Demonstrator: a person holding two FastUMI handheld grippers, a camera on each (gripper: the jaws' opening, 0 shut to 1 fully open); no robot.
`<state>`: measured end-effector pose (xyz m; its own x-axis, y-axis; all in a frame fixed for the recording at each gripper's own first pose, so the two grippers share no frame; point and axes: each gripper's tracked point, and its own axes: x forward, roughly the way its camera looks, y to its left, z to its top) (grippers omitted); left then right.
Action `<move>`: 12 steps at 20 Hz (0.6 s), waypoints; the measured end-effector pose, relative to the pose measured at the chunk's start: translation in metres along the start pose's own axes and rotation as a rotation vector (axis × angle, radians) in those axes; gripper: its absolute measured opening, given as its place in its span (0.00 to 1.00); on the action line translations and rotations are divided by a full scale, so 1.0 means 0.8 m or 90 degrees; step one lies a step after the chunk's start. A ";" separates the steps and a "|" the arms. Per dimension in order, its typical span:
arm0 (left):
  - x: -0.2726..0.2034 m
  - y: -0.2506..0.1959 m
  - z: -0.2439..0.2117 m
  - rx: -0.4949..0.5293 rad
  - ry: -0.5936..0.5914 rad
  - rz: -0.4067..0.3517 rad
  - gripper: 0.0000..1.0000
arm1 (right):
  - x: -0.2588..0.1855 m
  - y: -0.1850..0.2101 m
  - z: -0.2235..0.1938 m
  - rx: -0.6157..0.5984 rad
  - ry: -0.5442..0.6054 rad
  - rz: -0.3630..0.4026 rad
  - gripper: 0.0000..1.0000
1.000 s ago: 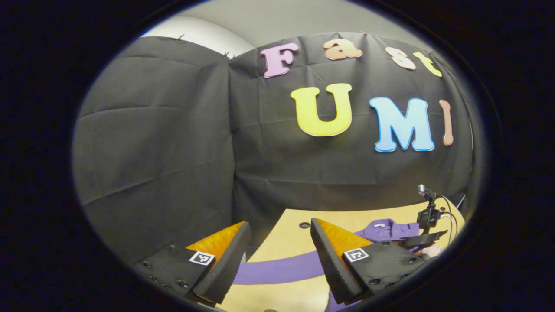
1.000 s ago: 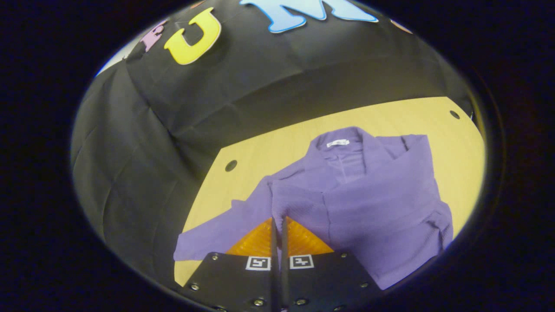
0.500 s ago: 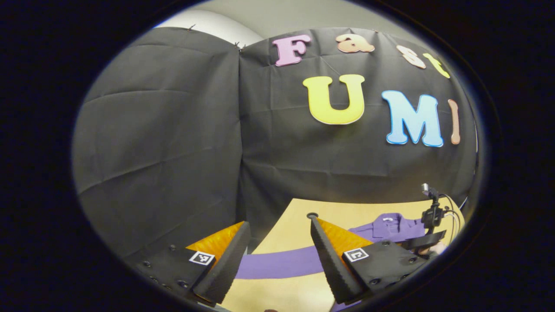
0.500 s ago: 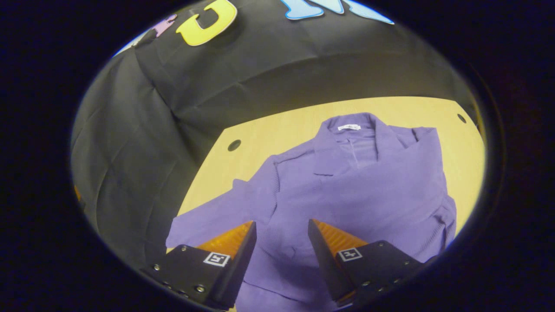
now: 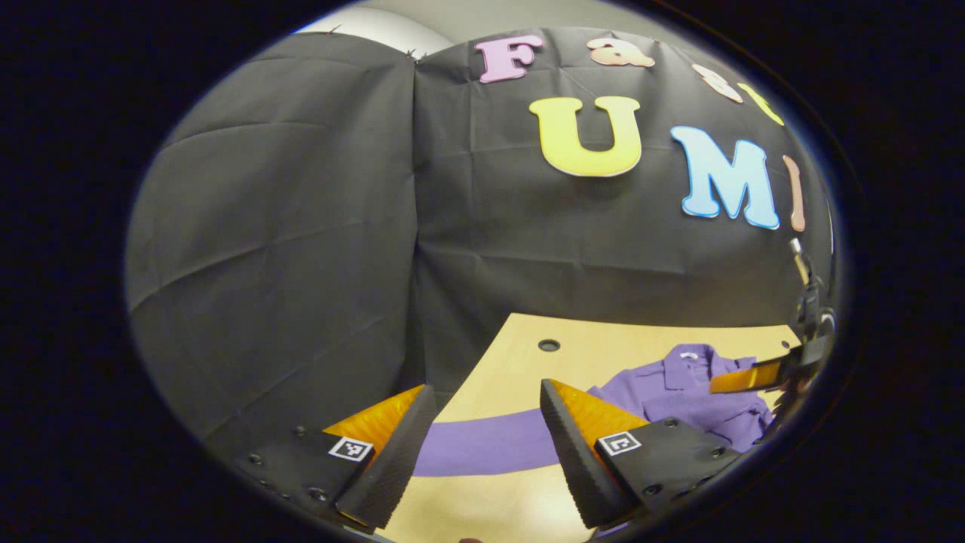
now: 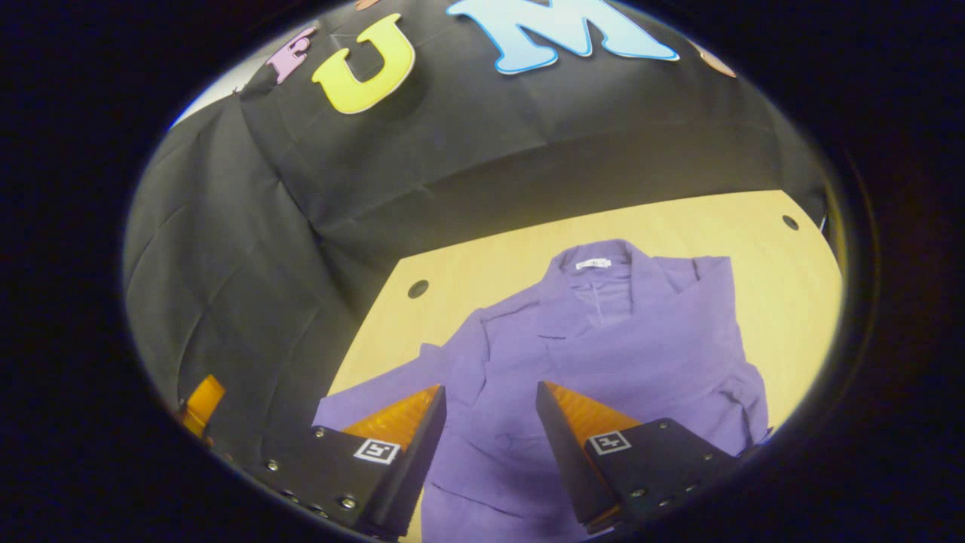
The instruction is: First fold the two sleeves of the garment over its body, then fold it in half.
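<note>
A purple collared garment lies flat on the light wooden table, collar toward the black wall. One sleeve is folded over its body on the right side; the other sleeve lies stretched out to the left. My right gripper hovers open above the garment's lower body, nothing between its fingers. In the left gripper view the stretched sleeve runs across the table between the fingers of my open left gripper, which holds nothing. The garment's collar lies at right, with the right gripper above it.
Black cloth walls close the table's far and left sides. Round holes mark the table's far corners. Bare wood shows right of the garment and behind the collar.
My right gripper opened, letting go of the cloth it pinched a second ago, and lifted back a little. The left gripper tilted down, bringing more table and garment into sight.
</note>
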<state>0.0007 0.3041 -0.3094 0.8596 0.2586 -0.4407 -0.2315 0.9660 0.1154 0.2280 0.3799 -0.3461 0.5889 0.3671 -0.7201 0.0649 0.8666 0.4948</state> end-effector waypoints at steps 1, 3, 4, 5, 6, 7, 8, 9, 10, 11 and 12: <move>0.011 0.005 -0.013 0.002 0.010 0.002 0.95 | -0.007 -0.002 0.004 -0.002 -0.007 -0.002 0.76; 0.032 0.016 -0.038 0.003 0.033 0.010 0.95 | -0.020 -0.004 0.011 -0.006 -0.018 -0.005 0.76; 0.044 0.021 -0.051 0.002 0.044 0.013 0.95 | -0.026 -0.006 0.013 -0.009 -0.023 -0.007 0.76; 0.056 0.026 -0.067 0.000 0.058 0.017 0.93 | -0.032 -0.007 0.016 -0.010 -0.028 -0.009 0.76; 0.067 0.031 -0.082 0.000 0.073 0.020 0.91 | -0.039 -0.008 0.018 -0.011 -0.033 -0.012 0.76; 0.079 0.036 -0.098 0.003 0.088 0.023 0.96 | -0.044 -0.009 0.021 -0.012 -0.037 -0.015 0.76; 0.089 0.040 -0.113 0.008 0.104 0.025 0.96 | -0.050 -0.009 0.023 -0.013 -0.042 -0.016 0.76; 0.099 0.042 -0.128 0.013 0.116 0.026 0.95 | -0.054 -0.011 0.025 -0.014 -0.046 -0.019 0.76; 0.109 0.045 -0.140 0.016 0.131 0.027 0.93 | -0.060 -0.014 0.027 -0.015 -0.050 -0.023 0.76; 0.116 0.048 -0.153 0.017 0.149 0.027 0.92 | -0.064 -0.018 0.030 -0.016 -0.053 -0.028 0.76; 0.122 0.053 -0.168 0.017 0.166 0.031 0.96 | -0.069 -0.021 0.032 -0.016 -0.057 -0.034 0.76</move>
<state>0.0140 0.3696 -0.4669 0.7007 0.2981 -0.6482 -0.2538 0.9532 0.1640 0.2148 0.3366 -0.3025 0.6547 0.2898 -0.6982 0.0778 0.8929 0.4435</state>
